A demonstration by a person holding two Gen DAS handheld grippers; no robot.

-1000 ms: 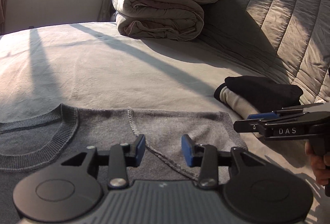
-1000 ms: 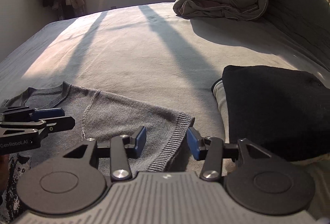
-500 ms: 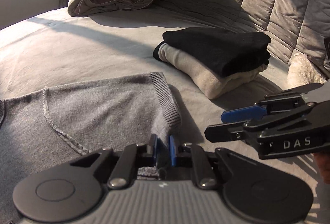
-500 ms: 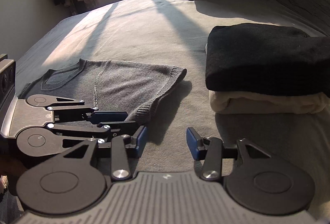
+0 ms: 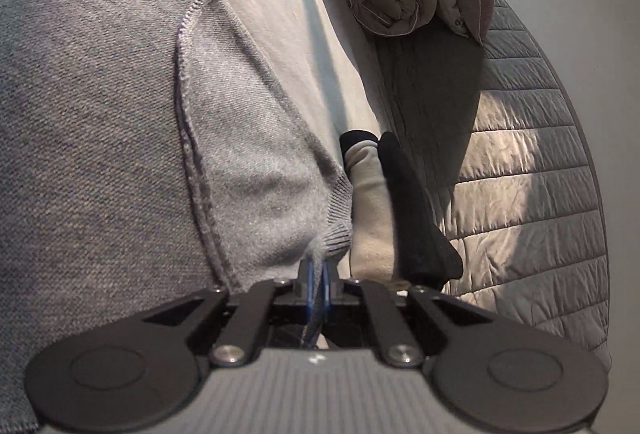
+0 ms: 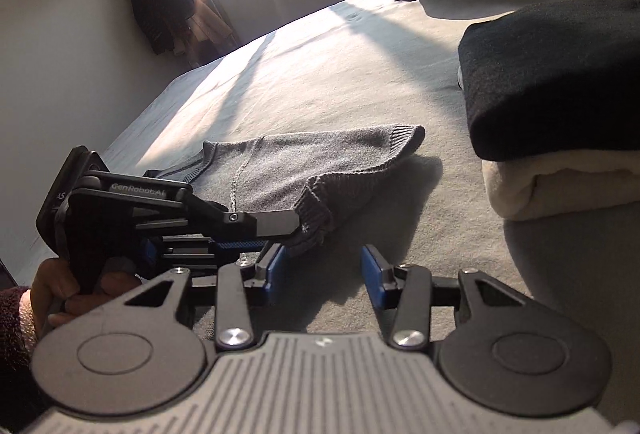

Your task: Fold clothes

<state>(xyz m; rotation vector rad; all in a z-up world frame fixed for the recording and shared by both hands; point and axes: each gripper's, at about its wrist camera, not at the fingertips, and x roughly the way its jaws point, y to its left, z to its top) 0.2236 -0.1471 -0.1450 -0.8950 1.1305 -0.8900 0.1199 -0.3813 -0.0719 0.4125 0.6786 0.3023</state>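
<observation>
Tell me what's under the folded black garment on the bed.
A folded cream garment lies directly under the black garment, resting on the bed. How far it extends beneath, or anything else there, is covered.

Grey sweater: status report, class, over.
Left gripper shut on grey sweater sleeve cuff, lifting it. Right gripper open, empty. Folded stack lies alongside, apart.

Grey knit sweater (image 6: 304,162) on bed, ribbed sleeve cuff lifted, pinched
</observation>
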